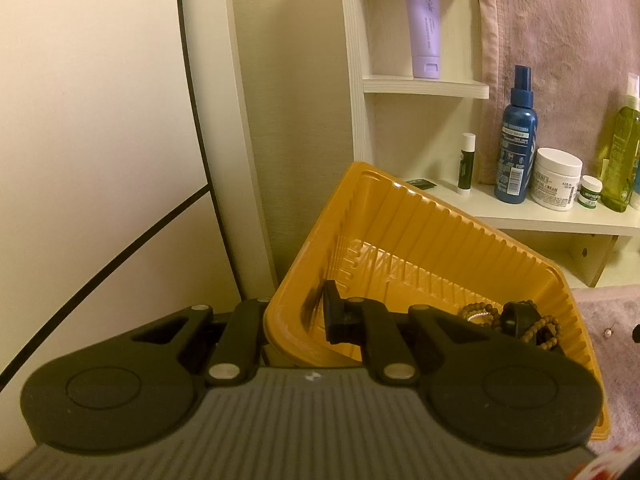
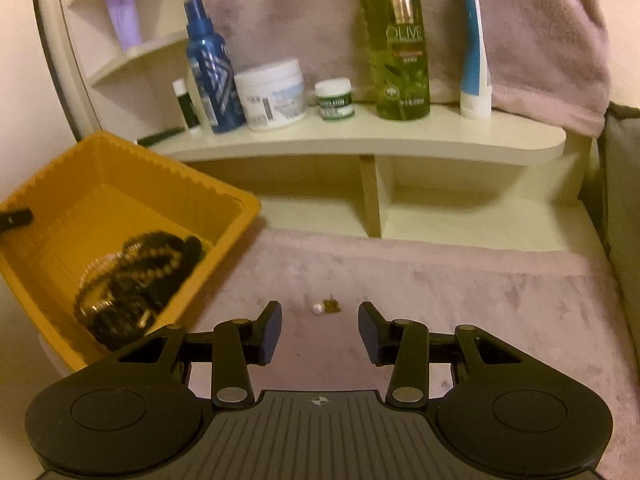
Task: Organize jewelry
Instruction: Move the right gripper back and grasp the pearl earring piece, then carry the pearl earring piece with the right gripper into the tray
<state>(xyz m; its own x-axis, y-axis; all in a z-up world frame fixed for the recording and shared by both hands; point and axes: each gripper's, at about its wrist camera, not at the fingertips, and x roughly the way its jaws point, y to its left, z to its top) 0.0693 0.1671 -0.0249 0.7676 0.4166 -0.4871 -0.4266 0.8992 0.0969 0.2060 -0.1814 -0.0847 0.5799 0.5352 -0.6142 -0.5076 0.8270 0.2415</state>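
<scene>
A yellow plastic tray (image 1: pixel 400 216) sits tilted, with my left gripper (image 1: pixel 294 300) shut on its near-left wall, one finger inside and one outside. Beaded bracelets and dark bands (image 1: pixel 520 324) lie heaped in its low corner. In the right wrist view the same tray (image 2: pixel 224 196) stands at the left with the bracelet pile (image 2: pixel 136 280) inside. My right gripper (image 2: pixel 320 312) is open just above the pink cloth (image 2: pixel 460 292). A small pearl earring (image 2: pixel 317 309) and a tiny bronze piece (image 2: pixel 331 306) lie on the cloth between and just beyond its fingertips, untouched.
A cream shelf (image 2: pixel 360 140) behind the cloth carries a blue spray bottle (image 2: pixel 212 68), a white cream jar (image 2: pixel 274 94), a small green-labelled jar (image 2: pixel 334 100), a green olive bottle (image 2: pixel 400 40) and a blue-white tube (image 2: pixel 474 60). A purple tube (image 1: pixel 424 28) stands on a higher shelf.
</scene>
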